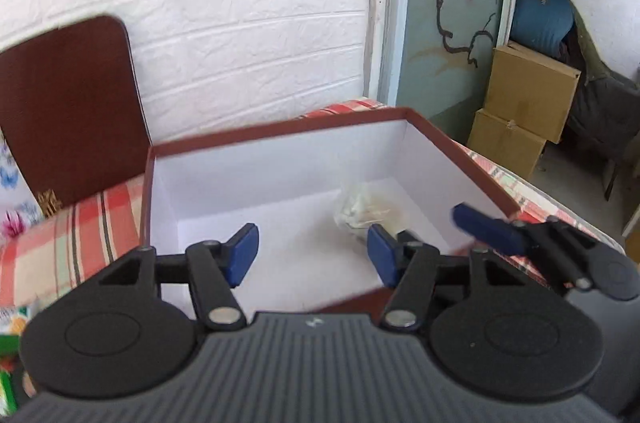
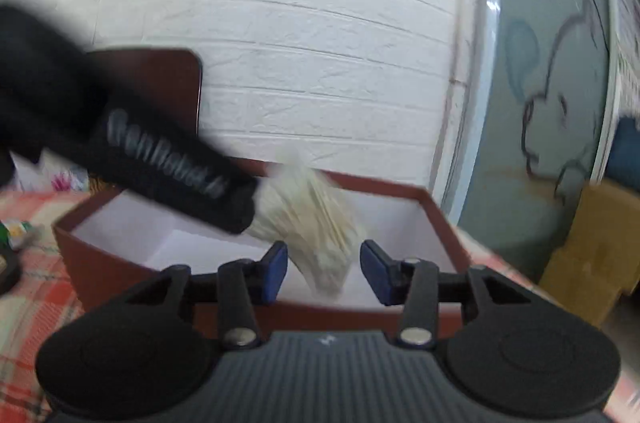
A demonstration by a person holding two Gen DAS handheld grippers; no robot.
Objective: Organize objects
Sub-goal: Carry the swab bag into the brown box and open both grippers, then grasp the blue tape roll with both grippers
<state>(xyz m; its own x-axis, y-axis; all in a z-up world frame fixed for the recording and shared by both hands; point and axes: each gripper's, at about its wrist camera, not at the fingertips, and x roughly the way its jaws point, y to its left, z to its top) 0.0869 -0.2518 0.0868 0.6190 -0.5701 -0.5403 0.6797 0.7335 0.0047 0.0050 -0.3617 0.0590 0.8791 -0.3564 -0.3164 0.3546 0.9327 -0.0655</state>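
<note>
Red-brown outside, white inside: looking down into the open cardboard box, sitting on the plaid cloth hard against the white brick wall. Spotting the clear bag of pale sticks inside it, toward the box's right wall and nearer the front edge than the back; smeared by blur in the right wrist view, so not calling whether it is lying fully settled.

Holding the left gripper over the front edge with jaws apart and nothing between the blue pads. Keeping the right gripper just beside it at the front right corner, jaws likewise apart, the bag showing beyond the gap and not pinched.

Reading this as the letting-go end of a placement, probably. Doing it well from here:
- Keeping both sets of jaws spread while backing off, so as not to snag the loose plastic and drag it out again.
- Rising clear of the front rim before swinging sideways; thin cardboard, likely sliding on cloth if clipped.
- Minding the crowding at that front right corner, where the two tools are nearly overlapping, and peeling them away one at a time.
- Checking the bag for lying flat before turning to the green packet at the cloth's left edge.
</note>
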